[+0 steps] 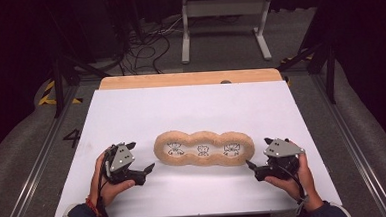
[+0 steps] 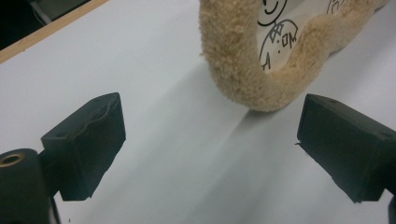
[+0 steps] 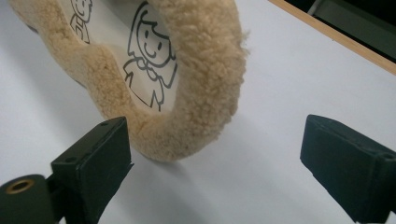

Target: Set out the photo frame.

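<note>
Fuzzy tan frame (image 1: pixel 203 148) flat on table (image 1: pixel 131 111) — left gripper (image 1: pixel 145 172), right gripper (image 1: pixel 252 167) flanking ends.

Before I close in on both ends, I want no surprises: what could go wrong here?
1. The fuzzy frame lies flat on the white table; its low rim may slip out of the open left tongs.
2. The right tongs, also open, sit off its end, so the plush could be pushed rather than gripped.
3. Uneven pulls might bend it.

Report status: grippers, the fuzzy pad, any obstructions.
Left gripper open, right gripper open, flanking the fuzzy pad. Pad flat on the table, untouched. Nothing in the way.
</note>
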### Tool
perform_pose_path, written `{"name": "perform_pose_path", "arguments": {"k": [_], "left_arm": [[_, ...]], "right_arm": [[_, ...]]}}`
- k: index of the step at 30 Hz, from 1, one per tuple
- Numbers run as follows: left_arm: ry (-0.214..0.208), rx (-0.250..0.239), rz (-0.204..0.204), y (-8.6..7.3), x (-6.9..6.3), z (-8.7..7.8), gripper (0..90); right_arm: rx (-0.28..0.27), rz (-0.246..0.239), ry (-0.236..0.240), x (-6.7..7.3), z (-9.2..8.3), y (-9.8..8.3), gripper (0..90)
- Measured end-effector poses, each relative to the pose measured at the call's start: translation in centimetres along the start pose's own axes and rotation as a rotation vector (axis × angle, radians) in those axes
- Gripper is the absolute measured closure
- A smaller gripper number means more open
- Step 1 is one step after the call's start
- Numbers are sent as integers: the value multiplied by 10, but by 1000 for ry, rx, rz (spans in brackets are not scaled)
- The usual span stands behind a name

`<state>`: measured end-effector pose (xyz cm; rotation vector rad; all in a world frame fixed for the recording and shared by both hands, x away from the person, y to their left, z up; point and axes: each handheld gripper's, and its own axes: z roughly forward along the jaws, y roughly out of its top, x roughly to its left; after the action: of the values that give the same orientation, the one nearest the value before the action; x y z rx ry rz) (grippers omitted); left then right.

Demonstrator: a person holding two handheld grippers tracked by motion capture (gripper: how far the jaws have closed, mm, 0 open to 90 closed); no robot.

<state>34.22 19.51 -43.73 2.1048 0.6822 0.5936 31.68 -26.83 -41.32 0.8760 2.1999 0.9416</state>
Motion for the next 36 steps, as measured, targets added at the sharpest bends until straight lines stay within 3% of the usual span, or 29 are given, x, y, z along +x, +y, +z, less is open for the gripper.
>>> {"name": "perform_pose_path", "arguments": {"k": [11, 14, 19, 26, 36], "left_arm": [[9, 9, -12, -13, 5, -14, 82], [2, 14, -20, -16, 4, -15, 82], [-22, 16, -26, -21, -1, -19, 83], [-20, 32, -36, -32, -2, -26, 83], [-23, 33, -60, -47, 3, -34, 83]], "right_arm": [[1, 21, -21, -5, -7, -9, 99], [-22, 49, -8, -6, -11, -12, 124], [-30, 45, -22, -3, -11, -12, 151], [-11, 43, -43, -4, -12, -13, 125], [19, 68, -68, -13, -20, -38, 106]]}}
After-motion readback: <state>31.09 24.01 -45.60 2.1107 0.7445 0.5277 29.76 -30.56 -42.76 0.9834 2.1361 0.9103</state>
